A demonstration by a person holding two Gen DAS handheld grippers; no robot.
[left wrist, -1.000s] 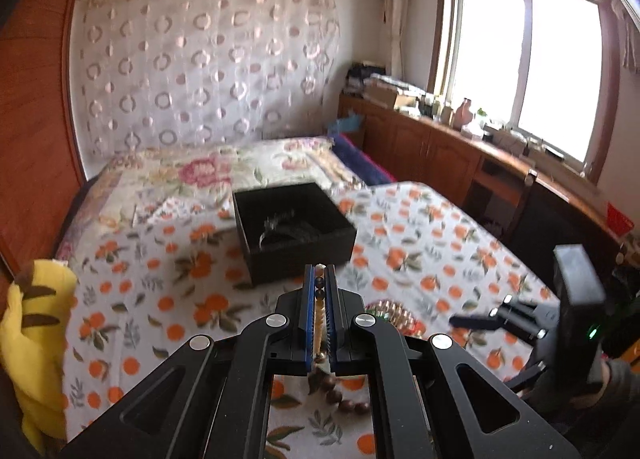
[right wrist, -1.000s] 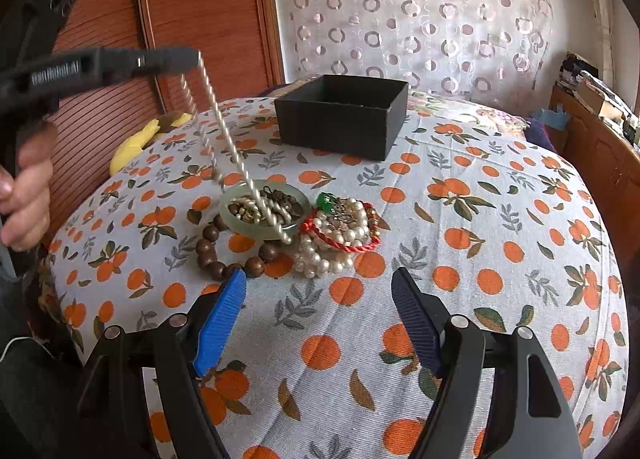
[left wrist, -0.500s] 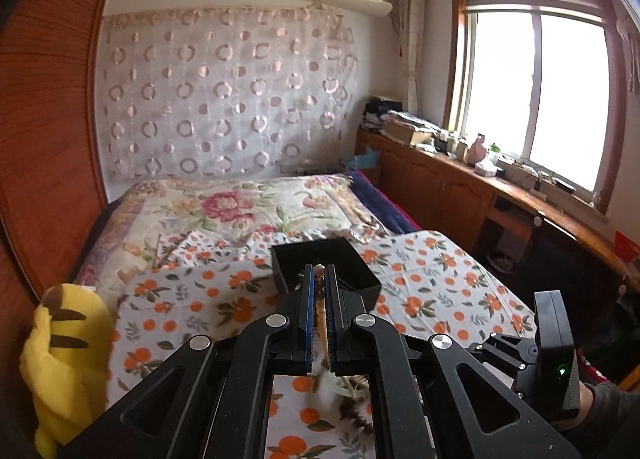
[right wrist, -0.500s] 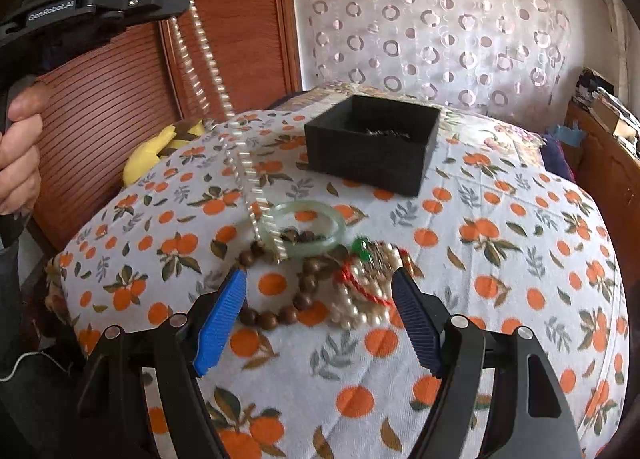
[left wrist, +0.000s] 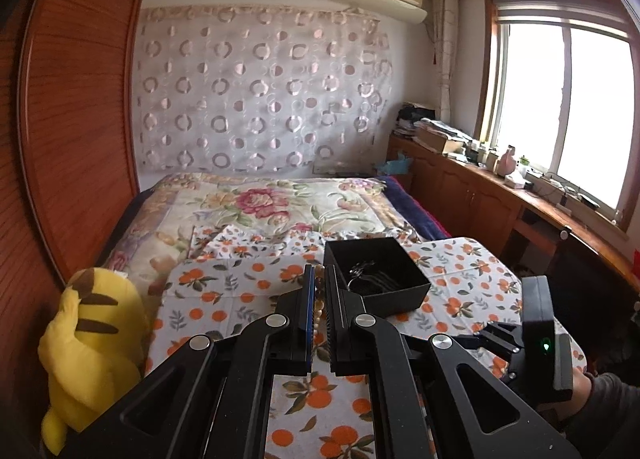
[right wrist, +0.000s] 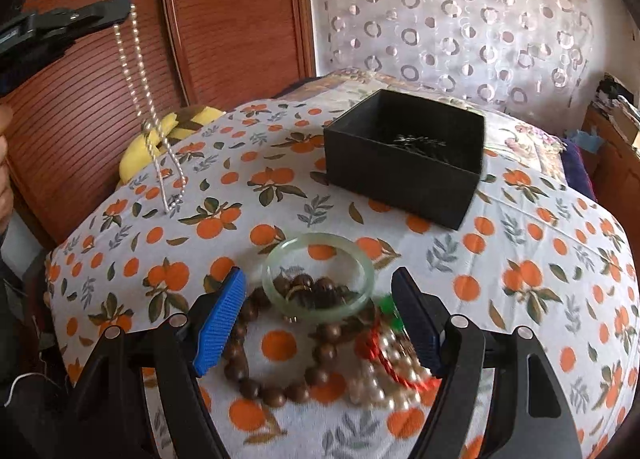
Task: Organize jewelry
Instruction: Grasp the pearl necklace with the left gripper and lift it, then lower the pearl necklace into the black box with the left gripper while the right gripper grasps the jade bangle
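My left gripper (left wrist: 319, 291) is shut on a pearl necklace (left wrist: 318, 305). In the right wrist view the necklace (right wrist: 150, 119) hangs free from that gripper (right wrist: 127, 7), high above the table's left side, clear of the cloth. A black box (right wrist: 404, 157) with dark jewelry inside stands at the back; it also shows in the left wrist view (left wrist: 378, 279). My right gripper (right wrist: 318, 319) is open, low over a pile: a green jade bangle (right wrist: 318, 277), a brown bead bracelet (right wrist: 276, 371), a red cord bracelet (right wrist: 390, 363) and a pearl bracelet (right wrist: 384, 383).
The round table wears an orange-print cloth (right wrist: 540, 267). A yellow plush toy (left wrist: 86, 351) sits at its left edge, by a wooden wardrobe (right wrist: 224, 19). A bed (left wrist: 256, 207) lies behind the table. My right gripper (left wrist: 532, 343) shows at right in the left wrist view.
My left gripper has lifted the pearl necklace up and off the pile, swinging it left. My right gripper has moved closer and lower toward the jewelry pile.
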